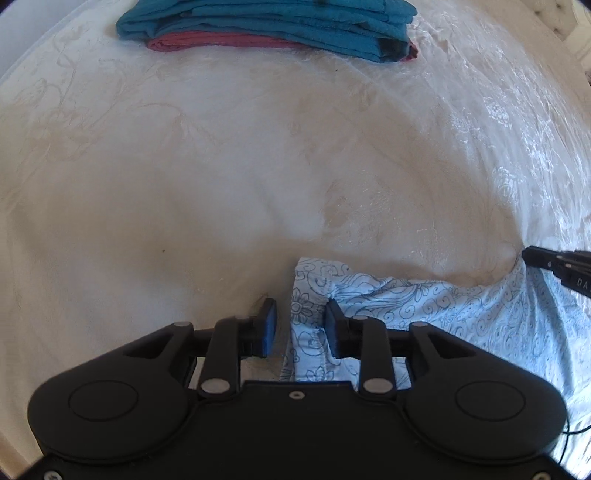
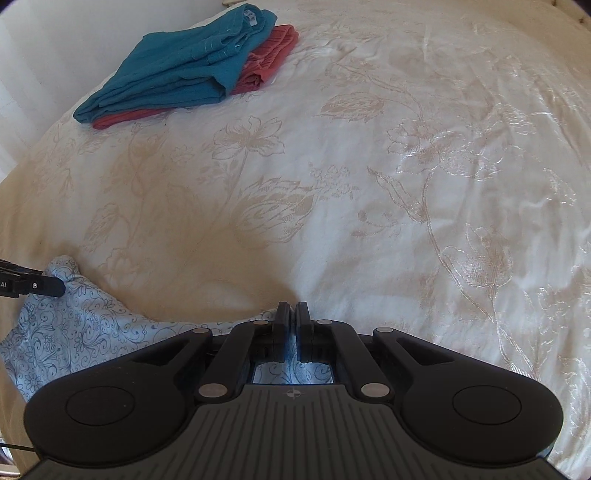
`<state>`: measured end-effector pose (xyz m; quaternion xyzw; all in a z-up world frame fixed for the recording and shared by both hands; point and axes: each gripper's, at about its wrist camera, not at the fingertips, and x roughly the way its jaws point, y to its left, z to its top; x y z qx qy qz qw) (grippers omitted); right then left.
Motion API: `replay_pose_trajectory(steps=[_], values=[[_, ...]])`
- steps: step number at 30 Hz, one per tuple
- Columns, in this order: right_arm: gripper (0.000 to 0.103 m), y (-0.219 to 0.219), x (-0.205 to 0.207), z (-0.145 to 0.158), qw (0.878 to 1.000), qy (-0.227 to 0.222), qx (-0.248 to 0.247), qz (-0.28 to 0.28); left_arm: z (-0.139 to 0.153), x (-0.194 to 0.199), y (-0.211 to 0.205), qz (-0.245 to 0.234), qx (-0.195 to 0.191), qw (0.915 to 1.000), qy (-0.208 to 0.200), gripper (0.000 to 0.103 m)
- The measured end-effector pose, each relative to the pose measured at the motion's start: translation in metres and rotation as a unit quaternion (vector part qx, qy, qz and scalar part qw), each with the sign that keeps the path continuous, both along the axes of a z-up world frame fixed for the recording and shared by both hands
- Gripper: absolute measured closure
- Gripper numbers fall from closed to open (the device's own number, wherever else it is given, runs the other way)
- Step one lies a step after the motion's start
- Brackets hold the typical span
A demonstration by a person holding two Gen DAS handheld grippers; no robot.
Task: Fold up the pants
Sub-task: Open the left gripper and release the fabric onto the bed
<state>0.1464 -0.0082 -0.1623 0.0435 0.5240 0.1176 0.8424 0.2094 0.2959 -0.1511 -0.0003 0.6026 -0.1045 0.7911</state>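
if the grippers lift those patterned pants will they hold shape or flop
Probably flop: the pants look thin and already bunch in soft wrinkles on the bedspread. Likely light too. The span between the right gripper and left gripper would probably sag.

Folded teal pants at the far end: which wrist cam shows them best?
Right wrist view. The folded teal pants show whole there, lying on a red folded garment, clear of the frame edge. The left wrist view catches them at the very top, cut off by the edge and flattened by the lens.
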Motion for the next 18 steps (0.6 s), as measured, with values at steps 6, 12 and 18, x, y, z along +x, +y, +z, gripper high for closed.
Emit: replay_pose_trajectory(steps=[6,12,18], values=[[0.099,-0.013,-0.003,0.011,0.999,-0.010,0.013,-0.049,0.007,-0.010,-0.023,-0.142,0.090,0.9845,-0.049,0.045],[0.099,-0.019,-0.023,0.034,0.997,-0.033,0.026,-0.070,0.008,0.004,-0.018,-0.142,0.050,0.9881,-0.033,0.043],[0.099,-0.011,-0.049,0.052,0.996,-0.041,0.033,-0.077,0.004,0.055,0.043,0.064,-0.129,0.9870,0.071,0.045]])
